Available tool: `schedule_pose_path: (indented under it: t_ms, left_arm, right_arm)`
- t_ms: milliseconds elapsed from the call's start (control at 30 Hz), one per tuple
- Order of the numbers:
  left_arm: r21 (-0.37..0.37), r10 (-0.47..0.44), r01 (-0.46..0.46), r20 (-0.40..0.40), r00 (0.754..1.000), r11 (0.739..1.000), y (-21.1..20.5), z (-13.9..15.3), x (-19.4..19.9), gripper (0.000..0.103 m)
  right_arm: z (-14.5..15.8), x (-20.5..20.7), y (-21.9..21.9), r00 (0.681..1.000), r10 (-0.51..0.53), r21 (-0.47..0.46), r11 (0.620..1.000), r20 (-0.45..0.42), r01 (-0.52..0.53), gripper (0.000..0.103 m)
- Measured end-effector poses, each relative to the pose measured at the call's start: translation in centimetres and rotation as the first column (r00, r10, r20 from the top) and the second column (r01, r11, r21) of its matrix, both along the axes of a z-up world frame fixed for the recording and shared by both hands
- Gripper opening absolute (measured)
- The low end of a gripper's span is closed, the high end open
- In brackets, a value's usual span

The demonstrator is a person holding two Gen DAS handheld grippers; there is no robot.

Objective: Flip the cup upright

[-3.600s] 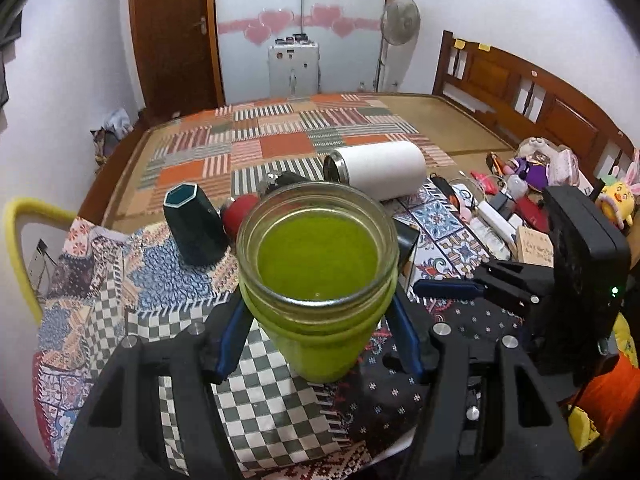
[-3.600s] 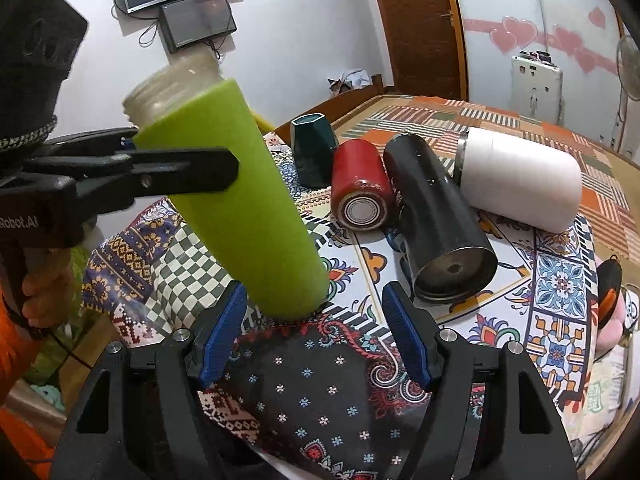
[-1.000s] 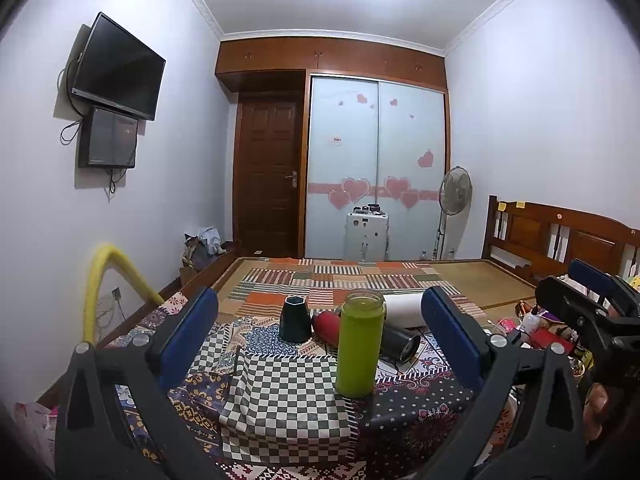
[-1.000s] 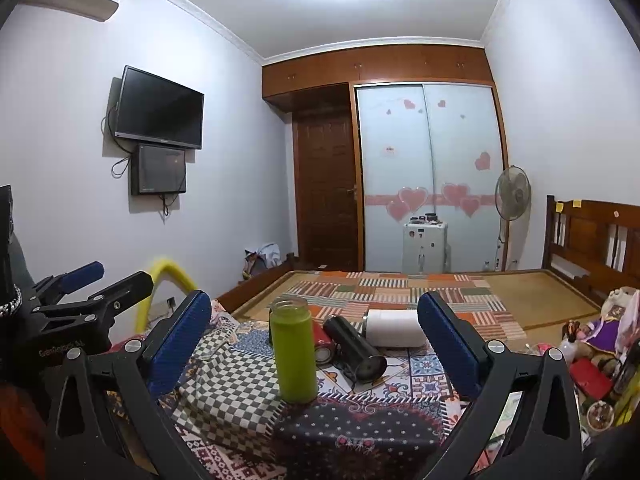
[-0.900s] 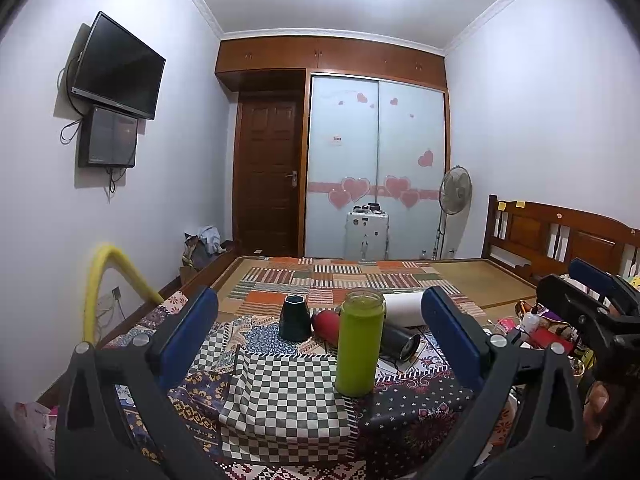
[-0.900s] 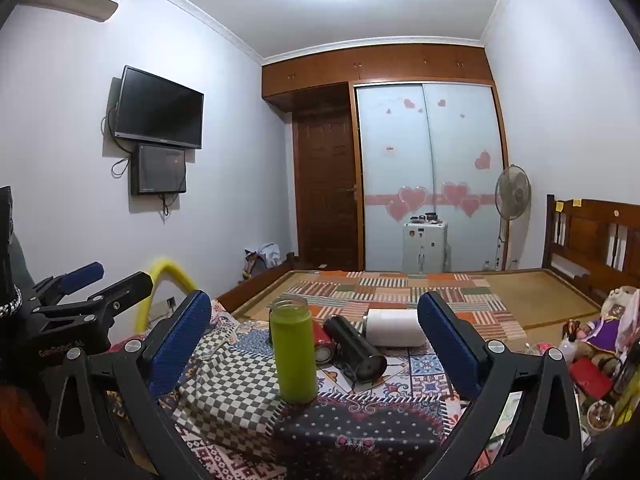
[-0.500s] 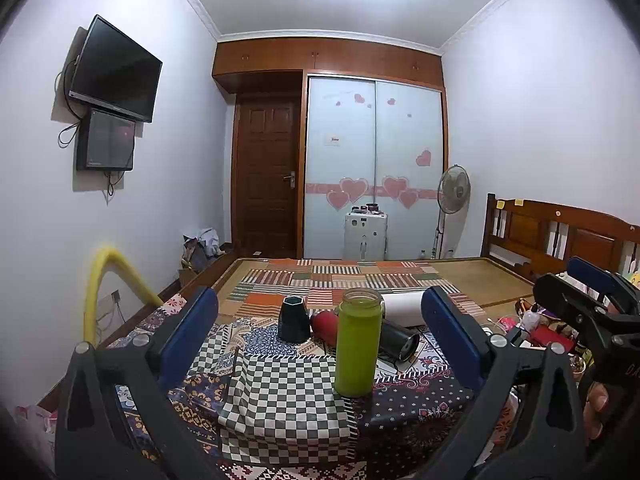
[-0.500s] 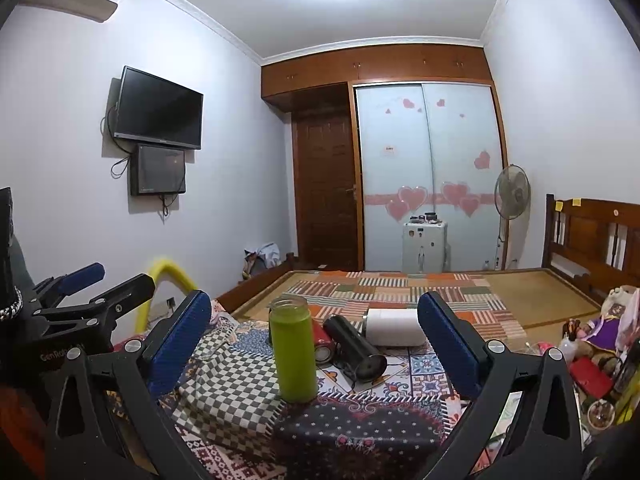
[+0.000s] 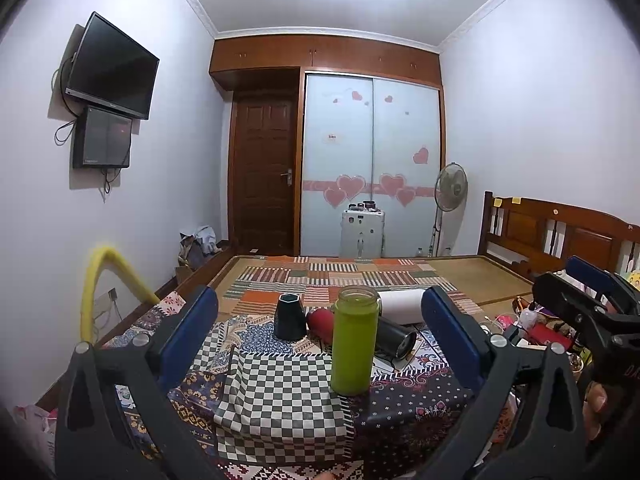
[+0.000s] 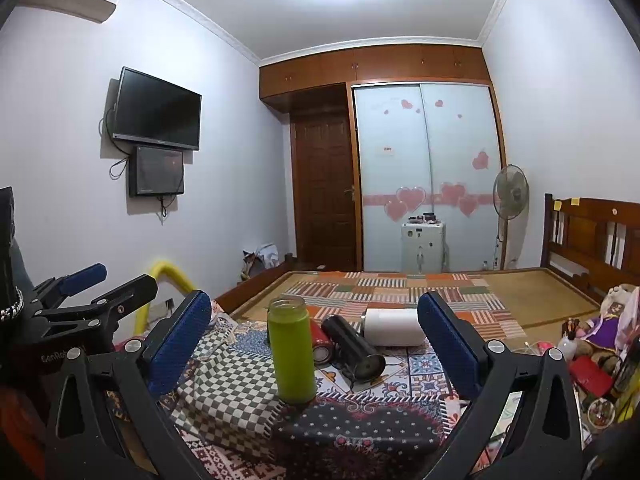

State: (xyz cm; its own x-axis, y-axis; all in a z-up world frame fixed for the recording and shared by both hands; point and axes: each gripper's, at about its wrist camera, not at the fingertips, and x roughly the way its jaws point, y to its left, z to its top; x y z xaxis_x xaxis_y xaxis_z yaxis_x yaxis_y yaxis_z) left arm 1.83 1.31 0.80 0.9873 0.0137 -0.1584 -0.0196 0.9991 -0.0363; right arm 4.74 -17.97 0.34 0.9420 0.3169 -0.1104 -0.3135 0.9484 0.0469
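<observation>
The green cup (image 9: 355, 346) stands upright, mouth up, on the patterned cloth; it also shows in the right wrist view (image 10: 291, 350). My left gripper (image 9: 320, 340) is open and empty, pulled well back from the cup. My right gripper (image 10: 316, 344) is open and empty, also well back. The right gripper shows at the right edge of the left wrist view (image 9: 592, 300). The left gripper shows at the left edge of the right wrist view (image 10: 80, 300).
Behind the green cup a black cup (image 10: 354, 348), a red cup (image 10: 320, 342) and a white cup (image 10: 394, 326) lie on their sides. A dark teal cup (image 9: 290, 317) stands mouth down. Toys and clutter (image 10: 592, 356) lie at the right. A yellow hoop (image 9: 100, 276) stands left.
Since 3.6 s ago both grippers let go of the green cup and drew back; it now stands upright. Over the last second almost nothing has moved.
</observation>
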Motion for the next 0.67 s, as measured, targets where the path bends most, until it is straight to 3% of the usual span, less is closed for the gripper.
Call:
schedule_pose_path:
  t_ms: [667]
  left_arm:
    - [-0.006, -0.028, 0.028, -0.011, 1.000, 1.000, 0.13, -0.31, 0.49, 0.103]
  right_arm:
    - [-0.26, 0.19, 0.18, 1.000, -0.006, -0.001, 1.000, -0.006, 0.006, 0.103]
